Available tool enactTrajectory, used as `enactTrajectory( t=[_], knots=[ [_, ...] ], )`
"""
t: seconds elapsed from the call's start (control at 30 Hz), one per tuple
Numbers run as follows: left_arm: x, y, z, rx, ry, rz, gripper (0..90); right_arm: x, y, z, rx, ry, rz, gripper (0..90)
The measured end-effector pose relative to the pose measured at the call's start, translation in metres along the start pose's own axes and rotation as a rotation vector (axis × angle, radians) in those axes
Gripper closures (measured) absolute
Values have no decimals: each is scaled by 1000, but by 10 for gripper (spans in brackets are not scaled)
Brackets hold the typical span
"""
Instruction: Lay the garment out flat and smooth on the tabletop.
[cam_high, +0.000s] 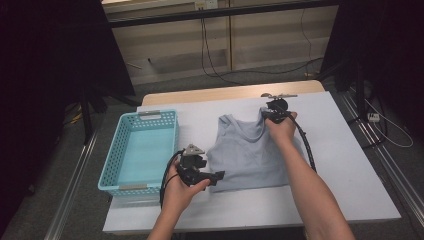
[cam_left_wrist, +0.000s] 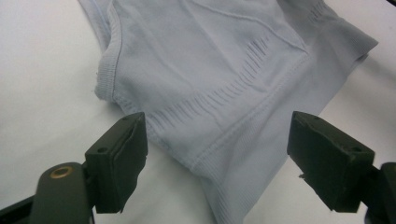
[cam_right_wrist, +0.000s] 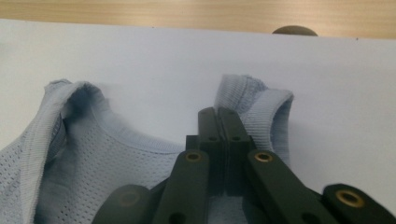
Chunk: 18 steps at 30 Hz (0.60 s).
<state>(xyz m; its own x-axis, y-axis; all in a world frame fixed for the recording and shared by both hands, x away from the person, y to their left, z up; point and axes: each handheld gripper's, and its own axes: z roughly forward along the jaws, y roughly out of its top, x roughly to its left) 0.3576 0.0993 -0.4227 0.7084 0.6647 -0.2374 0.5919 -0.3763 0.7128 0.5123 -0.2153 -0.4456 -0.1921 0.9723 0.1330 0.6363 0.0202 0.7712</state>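
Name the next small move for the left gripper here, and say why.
Probably close the left gripper on the top's near corner: its jaws stand open astride that hem, while the right gripper is shut at a shoulder strap, so a fold looks ready.

A turquoise basket sits on the white table.

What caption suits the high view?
Two hand-held grippers work a pale blue tank top beside a turquoise basket.

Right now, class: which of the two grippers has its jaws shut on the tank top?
The right gripper, at the tank top's far shoulder strap. The left gripper stands open by the near hem.
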Motion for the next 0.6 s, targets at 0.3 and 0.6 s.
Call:
enactTrajectory(
  t=[0.3,0.6],
  knots=[
    [-1,2,-5,-13,0,0,208,3,1,-1,3,-2,-29,815],
    [2,2,-7,-20,3,-11,201,18,0,-13,23,34,-120,584]
  ],
)
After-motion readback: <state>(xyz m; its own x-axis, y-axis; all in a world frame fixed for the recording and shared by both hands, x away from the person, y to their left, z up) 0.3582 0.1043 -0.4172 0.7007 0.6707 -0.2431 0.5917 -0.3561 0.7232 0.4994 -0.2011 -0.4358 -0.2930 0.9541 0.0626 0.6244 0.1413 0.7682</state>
